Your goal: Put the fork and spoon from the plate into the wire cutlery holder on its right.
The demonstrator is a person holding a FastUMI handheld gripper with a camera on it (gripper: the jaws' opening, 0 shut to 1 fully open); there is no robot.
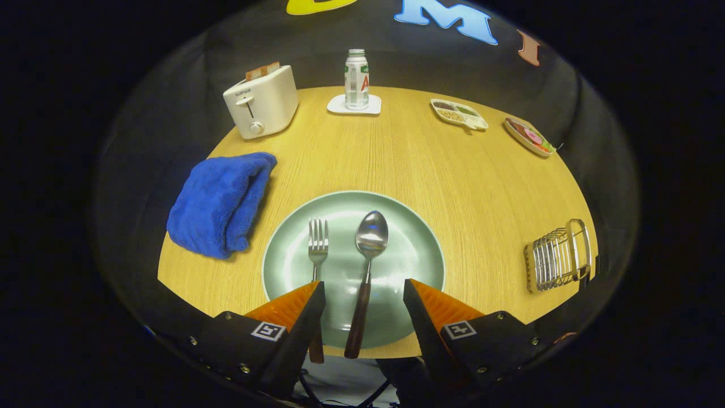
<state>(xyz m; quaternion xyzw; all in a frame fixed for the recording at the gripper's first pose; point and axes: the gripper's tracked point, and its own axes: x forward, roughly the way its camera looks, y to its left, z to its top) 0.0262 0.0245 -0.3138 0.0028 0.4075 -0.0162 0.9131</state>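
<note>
Colours on the table, mostly warm wood plus one loud blue.

Pale green plate (419,238) with a silver fork (318,243) and silver spoon (371,235), both dark brown handled. Bright blue towel (218,204), cream-white toaster (261,102), chrome wire cutlery holder (558,255), yellowish wood-grain table (430,164). Bottle (357,79) looks white, green and red, I think.

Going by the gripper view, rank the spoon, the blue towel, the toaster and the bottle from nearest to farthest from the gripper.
The gripper is open, jaws spread over the plate's near edge.
1. Spoon: on the plate, handle between the jaws.
2. Blue towel: left of the plate.
3. Toaster: beyond the towel, far left.
4. Bottle: at the table's far edge, on a coaster.
</note>
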